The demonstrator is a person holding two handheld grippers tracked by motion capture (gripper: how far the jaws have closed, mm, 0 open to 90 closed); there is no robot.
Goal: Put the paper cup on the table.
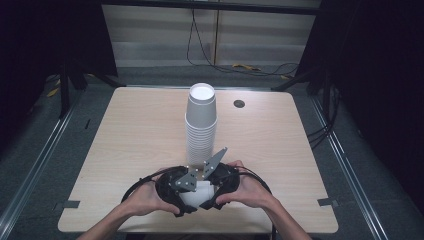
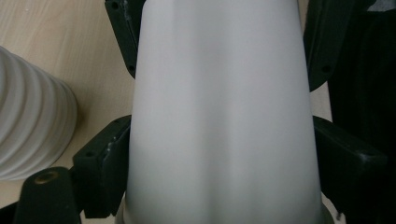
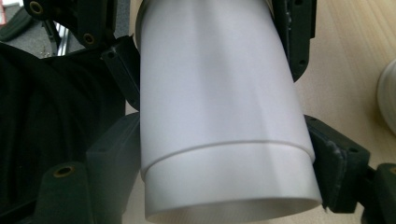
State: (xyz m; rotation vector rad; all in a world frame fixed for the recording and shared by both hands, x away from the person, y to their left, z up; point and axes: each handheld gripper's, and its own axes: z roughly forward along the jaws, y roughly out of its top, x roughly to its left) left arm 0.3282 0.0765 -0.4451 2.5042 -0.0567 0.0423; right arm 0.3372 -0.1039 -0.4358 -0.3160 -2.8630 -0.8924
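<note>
- The wooden table took up most of the high view, with a small dark hole in its top at about 1 o'clock from the middle.
- A tall stack of white paper cups stood upright near the table's middle, at 12 o'clock from the two grippers and close to them.
- The left gripper, held in the person's left hand, sat at the table's 6 o'clock edge; its jaws were clamped on either side of a white cup, one at 9 o'clock and one at 3 o'clock of the cup in the left gripper view.
- The right gripper, in the right hand, faced the left one and gripped the same cup from the other end.
- In the right gripper view the cup showed a seam where one cup sat nested inside another.
- The cup lay on its side between the two grippers, just above the table.
</note>
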